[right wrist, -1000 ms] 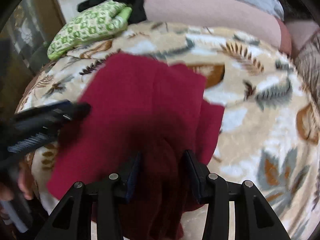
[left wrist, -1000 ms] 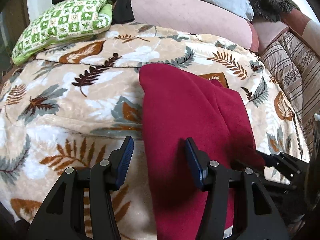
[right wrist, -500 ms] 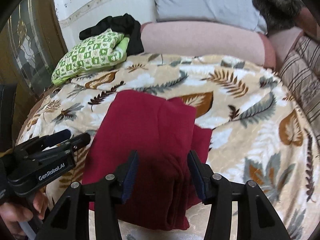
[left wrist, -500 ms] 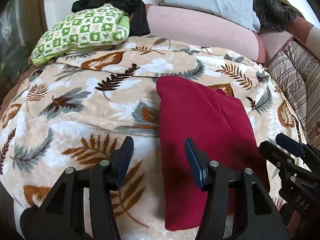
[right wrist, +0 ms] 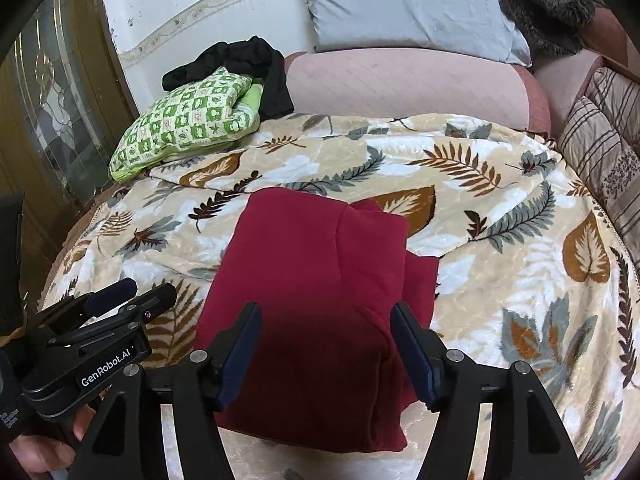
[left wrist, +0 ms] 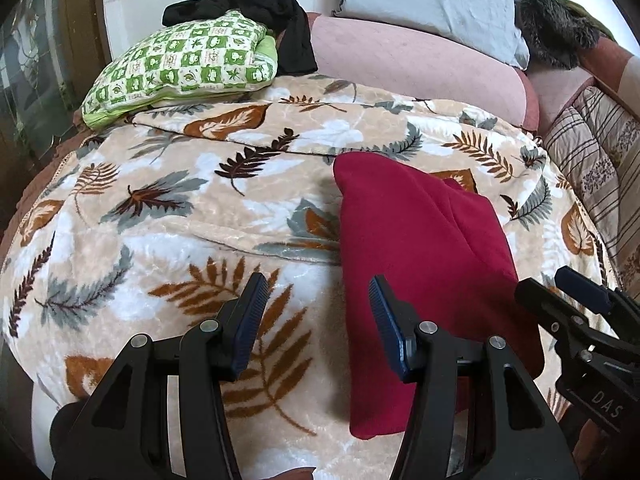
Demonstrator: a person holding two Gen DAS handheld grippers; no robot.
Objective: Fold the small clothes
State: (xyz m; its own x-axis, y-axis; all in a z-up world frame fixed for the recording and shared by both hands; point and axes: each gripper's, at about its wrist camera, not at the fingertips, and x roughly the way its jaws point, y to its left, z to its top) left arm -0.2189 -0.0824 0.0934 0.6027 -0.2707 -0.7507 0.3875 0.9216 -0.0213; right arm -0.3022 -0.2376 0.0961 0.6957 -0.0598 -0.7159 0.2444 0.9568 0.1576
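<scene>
A home bedroom is showing here: a leaf-print blanket is covering the bed, with pillows lying along its far edge by the wall

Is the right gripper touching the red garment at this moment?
Apart. In the right wrist view the right gripper hangs open above the folded red garment, its jaws having just opened, nothing between the pads.

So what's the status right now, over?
Left gripper open, empty. Right gripper jaws just opened, clear above the red garment. Garment folded on the blanket. Nothing in the way.
</scene>
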